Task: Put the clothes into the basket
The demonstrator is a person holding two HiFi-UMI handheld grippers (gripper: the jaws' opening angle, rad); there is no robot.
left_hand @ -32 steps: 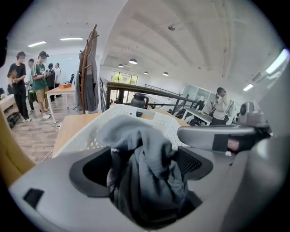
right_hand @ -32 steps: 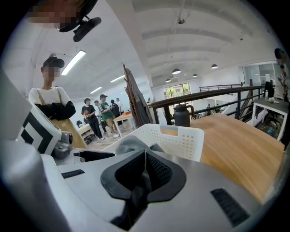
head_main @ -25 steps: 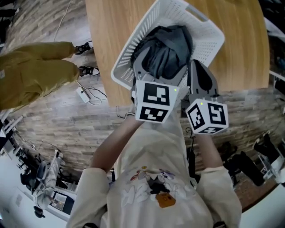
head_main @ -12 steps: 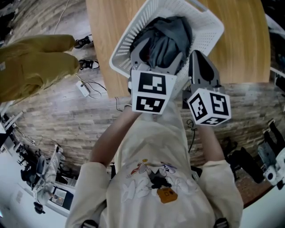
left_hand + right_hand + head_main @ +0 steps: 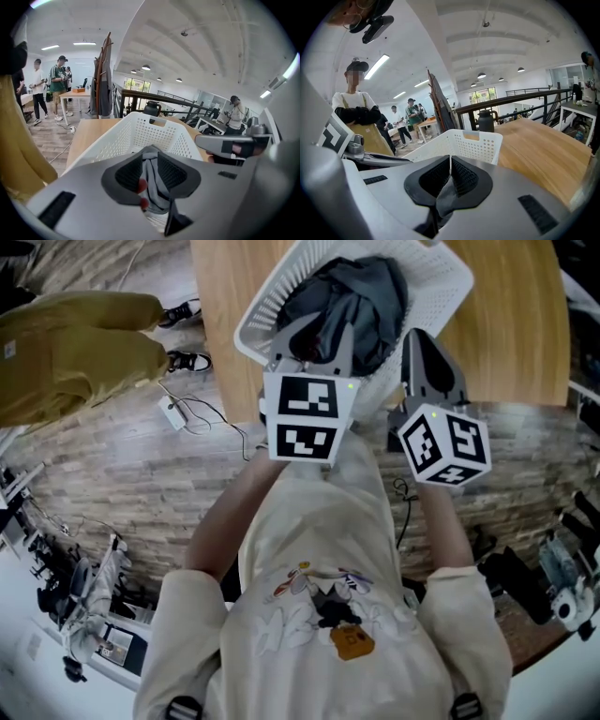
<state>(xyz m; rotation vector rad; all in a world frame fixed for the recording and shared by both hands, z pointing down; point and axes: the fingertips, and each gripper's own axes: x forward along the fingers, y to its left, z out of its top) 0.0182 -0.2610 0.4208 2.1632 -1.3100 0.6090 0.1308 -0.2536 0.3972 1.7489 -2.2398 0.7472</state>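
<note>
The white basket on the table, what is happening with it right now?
A person holds a gripper in each hand at the near side of the basket on the wooden table. The left gripper has just been closing and now pinches the grey clothes lying in the basket. The right gripper is shut on a fold of them.

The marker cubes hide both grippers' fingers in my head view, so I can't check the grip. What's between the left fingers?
Observer: A fold of the grey garment; the fingers of the left gripper have just been closing onto it.
Operator: And the right?
Observer: The right gripper is shut, pinching dark grey cloth.
Operator: Anything past the basket?
Observer: A dark jug stands on the table behind it.
</note>
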